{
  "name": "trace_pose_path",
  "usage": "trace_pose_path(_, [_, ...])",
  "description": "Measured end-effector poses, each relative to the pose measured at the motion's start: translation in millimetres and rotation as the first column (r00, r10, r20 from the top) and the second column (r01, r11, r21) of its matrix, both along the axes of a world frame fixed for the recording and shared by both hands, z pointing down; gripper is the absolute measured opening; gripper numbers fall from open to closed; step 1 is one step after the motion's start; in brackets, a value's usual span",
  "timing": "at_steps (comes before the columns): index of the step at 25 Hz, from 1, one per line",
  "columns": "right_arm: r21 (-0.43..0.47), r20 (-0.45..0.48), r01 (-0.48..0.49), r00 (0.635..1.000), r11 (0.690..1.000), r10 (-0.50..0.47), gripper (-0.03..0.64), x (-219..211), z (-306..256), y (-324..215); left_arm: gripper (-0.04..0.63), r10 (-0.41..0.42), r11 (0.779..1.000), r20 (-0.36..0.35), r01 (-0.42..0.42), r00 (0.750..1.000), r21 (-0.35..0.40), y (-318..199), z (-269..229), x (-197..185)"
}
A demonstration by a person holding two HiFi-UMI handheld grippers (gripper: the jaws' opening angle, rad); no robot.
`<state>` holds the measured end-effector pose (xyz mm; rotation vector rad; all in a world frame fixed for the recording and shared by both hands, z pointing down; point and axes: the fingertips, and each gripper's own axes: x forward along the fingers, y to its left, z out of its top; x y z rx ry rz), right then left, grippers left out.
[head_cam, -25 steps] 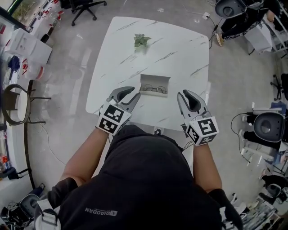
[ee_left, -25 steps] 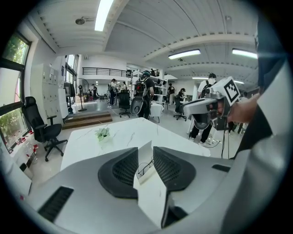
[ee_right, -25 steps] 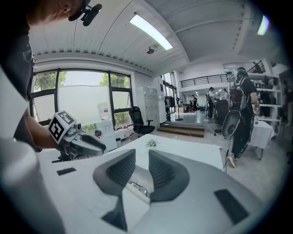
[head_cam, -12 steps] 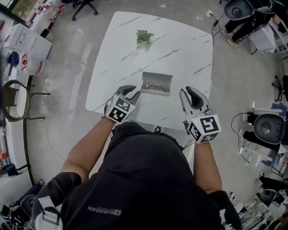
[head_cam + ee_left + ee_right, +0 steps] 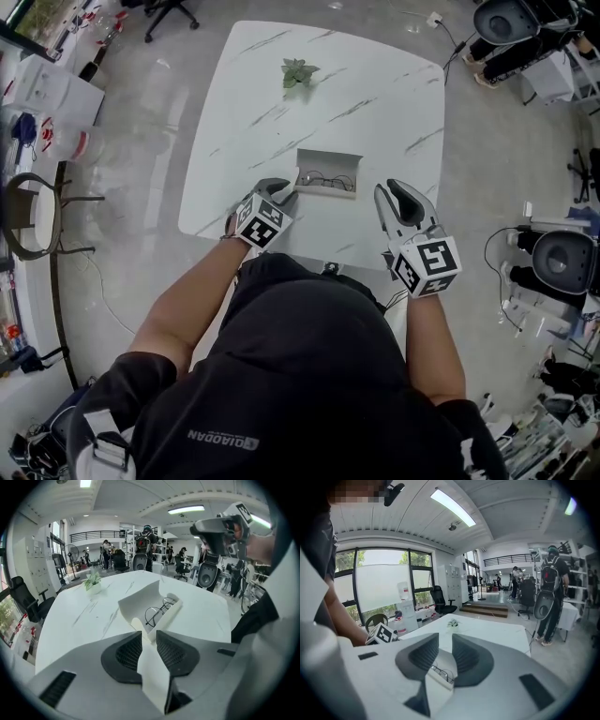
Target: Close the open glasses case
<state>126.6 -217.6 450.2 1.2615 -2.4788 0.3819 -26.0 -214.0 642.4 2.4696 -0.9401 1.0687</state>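
The open glasses case (image 5: 326, 174) lies on the white table (image 5: 375, 103), towards the edge nearest the person, its lid standing up on the far side and the glasses (image 5: 157, 613) resting inside. The left gripper (image 5: 284, 190) sits low at the case's left end. Its fingers (image 5: 126, 651) are wide apart and have just been closing a little, with the near corner of the case at their tips but not pinched. The right gripper (image 5: 398, 199) hangs just right of the case, fingers (image 5: 424, 653) parted and empty.

The likely trouble is that the case looks light and the table smooth, so a push on its end or wall instead of the lid could slide or spin it away. If the lid comes down while the glasses sit crooked, the frame could be caught in the seam. With the right gripper not bracing it, nothing steadies the case.

Compared with a second ago, the left gripper has dropped from above the table edge down to the case, while the right one has hardly moved
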Motion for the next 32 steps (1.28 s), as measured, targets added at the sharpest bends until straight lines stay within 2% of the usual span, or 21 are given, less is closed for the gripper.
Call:
trace_pose_path(14, [-0.027,0.015,-0.018,1.0,0.999,0.019,0.087,4,9,4,0.077,0.056,0.998,0.064,-0.055,0.996,-0.016,0,19,3])
trace_pose_path(26, [-0.041,0.016,-0.02,1.0,0.999,0.021,0.087,5,15,5,0.065,0.103,0.995,0.101,-0.104,0.989,-0.002,1,21,7])
trace_pose_path(29, [-0.042,0.001,-0.014,1.0,0.999,0.014,0.087,6,19,2,0.064,0.111,0.994,0.098,-0.111,0.989,-0.005,2,21,7])
trace_pose_path(32, [-0.037,-0.053,0.0,0.999,0.999,-0.002,0.087,7,28,-6,0.066,0.107,0.994,0.088,-0.107,0.99,-0.004,1,21,7])
